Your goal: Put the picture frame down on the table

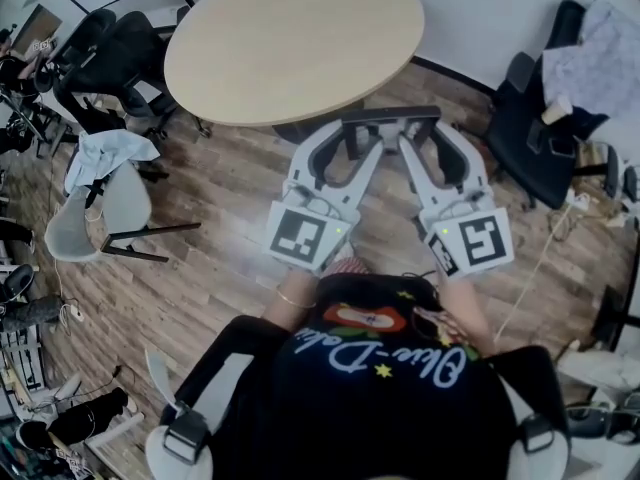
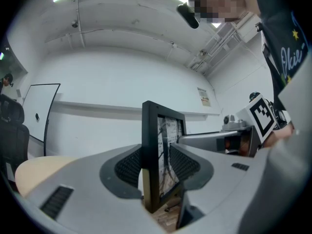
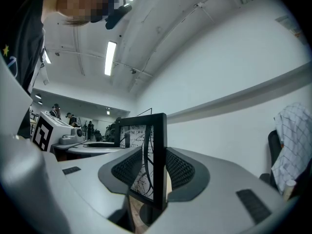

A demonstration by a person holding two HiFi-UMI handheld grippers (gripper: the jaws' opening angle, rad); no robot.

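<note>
A black picture frame (image 1: pixel 389 118) hangs upright over the wooden floor, just short of the near edge of the oval wooden table (image 1: pixel 290 38). My left gripper (image 1: pixel 345 146) grips its left end and my right gripper (image 1: pixel 420 146) its right end. In the left gripper view the frame (image 2: pixel 152 145) stands edge-on between the ribbed pads (image 2: pixel 127 165) of the left gripper (image 2: pixel 155 167), which press on it. In the right gripper view the frame (image 3: pixel 156 150), with a black-and-white print behind glass, is clamped by the right gripper (image 3: pixel 148 172).
A grey chair draped with cloth (image 1: pixel 100 203) stands at the left. Black office chairs (image 1: pixel 115 63) crowd the table's far left. A black chair with a checked cloth (image 1: pixel 545 118) stands at the right, with cables on the floor (image 1: pixel 560 228) beside it.
</note>
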